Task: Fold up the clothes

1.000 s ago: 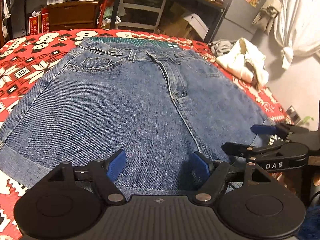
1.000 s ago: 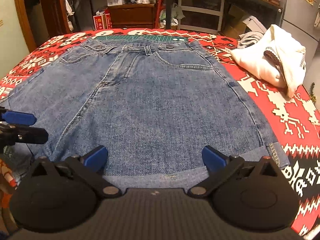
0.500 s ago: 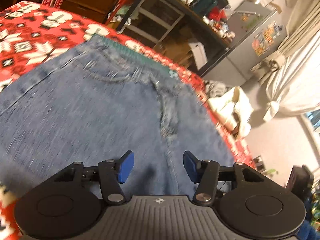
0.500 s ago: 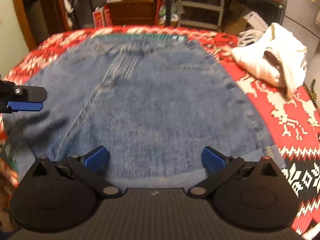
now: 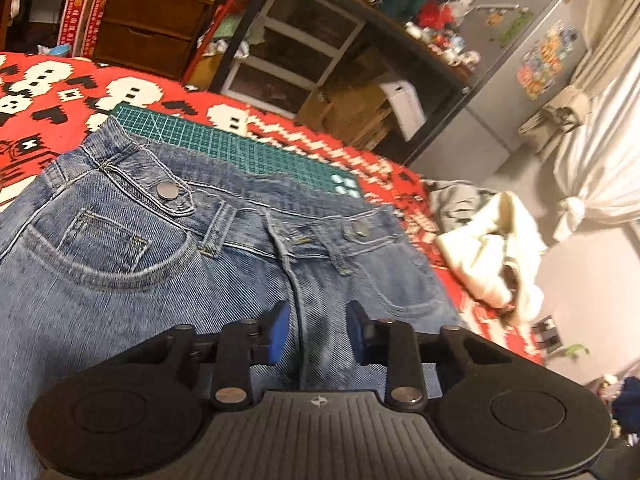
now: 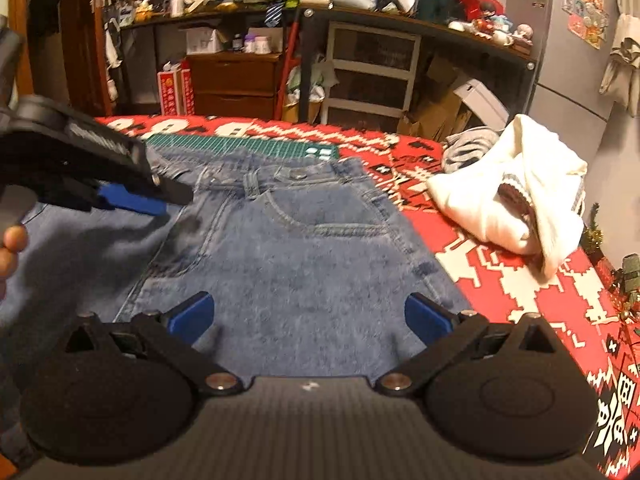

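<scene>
Left gripper (image 5: 316, 334): its blue-padded fingers stand a narrow gap apart, straddling the fly seam of the shorts just below the waistband; whether the pads touch the cloth cannot be told. In the right wrist view it shows from the side, at the left, over the left half of the garment, with part of a hand (image 6: 10, 248) behind it.
Right gripper (image 6: 308, 316): fingers spread wide, nothing between them, over the lower right half of the shorts.
Blue denim shorts (image 5: 120, 280): spread flat, front side up, waistband at the far end; the front pockets, belt loops and two metal snap buttons show. They fill the near ground under both tools.
Green gridded cutting mat (image 5: 240, 148): lies under the waistband, its far strip showing beyond the shorts.
Red blanket with white and black pixel pattern (image 6: 500, 280): covers the surface under shorts and mat, bare to the right and the far left.
Cream-white crumpled garment (image 6: 508, 192): a heap on the blanket to the right of the shorts, apart from them, with a grey cloth (image 6: 468, 144) just behind it.
Far side: a brown wooden drawer chest (image 6: 236, 80), a white-framed drawer unit (image 6: 372, 76) under a dark desk, cardboard boxes (image 6: 448, 108) and a grey fridge with stickers (image 5: 532, 56).
</scene>
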